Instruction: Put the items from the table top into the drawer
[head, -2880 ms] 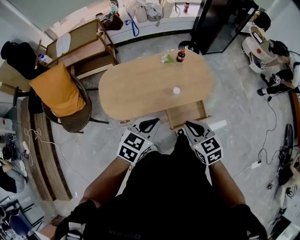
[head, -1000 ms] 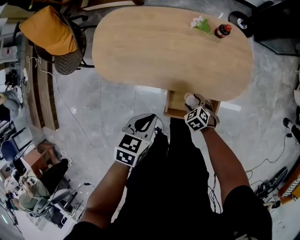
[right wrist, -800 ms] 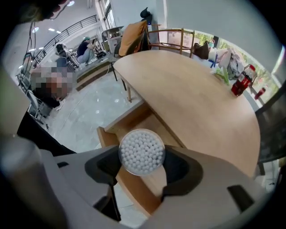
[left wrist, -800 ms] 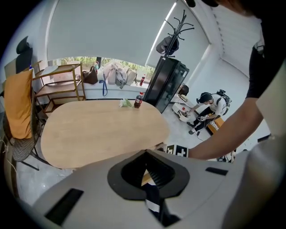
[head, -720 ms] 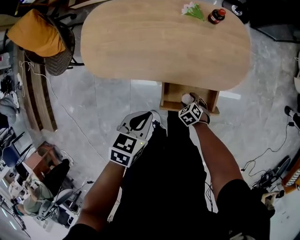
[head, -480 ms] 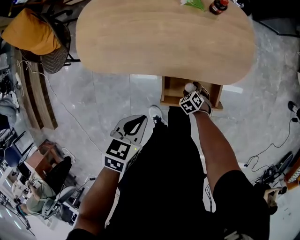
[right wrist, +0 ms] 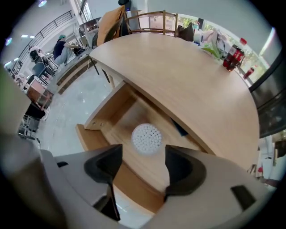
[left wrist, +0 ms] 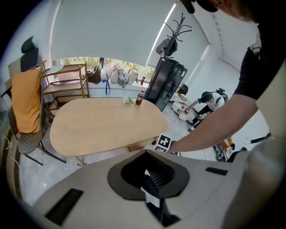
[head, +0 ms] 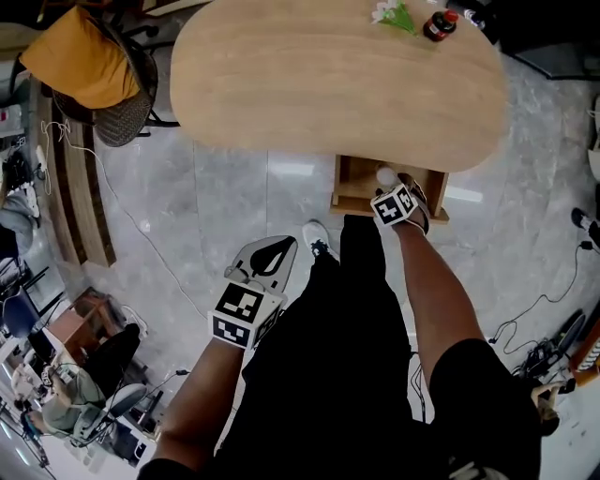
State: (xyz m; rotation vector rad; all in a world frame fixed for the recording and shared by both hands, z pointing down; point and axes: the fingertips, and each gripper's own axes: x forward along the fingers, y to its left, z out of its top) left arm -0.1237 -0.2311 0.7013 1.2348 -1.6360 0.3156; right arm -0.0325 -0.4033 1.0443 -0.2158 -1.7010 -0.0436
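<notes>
- Step in hand, as I read it: dropping off the tub point(right wrist: 146, 137). It's a small white round thing with a dotted top, and it's in the open drawer point(head: 354, 186) that sticks out from under the table point(head: 328, 84) on the near side.
- The right gripper point(right wrist: 143, 154) is spread wide at the drawer's front, with the tub just past its tips. There's a gap on both sides and nothing pinched, so I'd call it let go, or close to it.
- The left gripper point(head: 272, 253) is closed up with nothing in it. It hangs off the table's near edge over the floor, well clear of the drawer.
- The bottle point(head: 438, 25) and flowers point(head: 397, 15) sit side by side at the table's far right end, so by my count that's one item in and two to go.
- Next move, I reckon: back the right gripper out of the drawer without clipping the table's underside, then reach to the far end. The bottle is upright and narrow, so a square grab on the body seems safer than the cap.
- The right gripper view is the only one showing daylight between jaws and tub. From the head view the marker cube covers most of that, and the tub is just a white dot.
- That view also catches something dark at the back of the drawer, under the table. I can't tell what it is.
- The head view gives the whole table and both grippers at once.
- The left gripper view mostly shows the person's right arm reaching under the table's near edge.
</notes>
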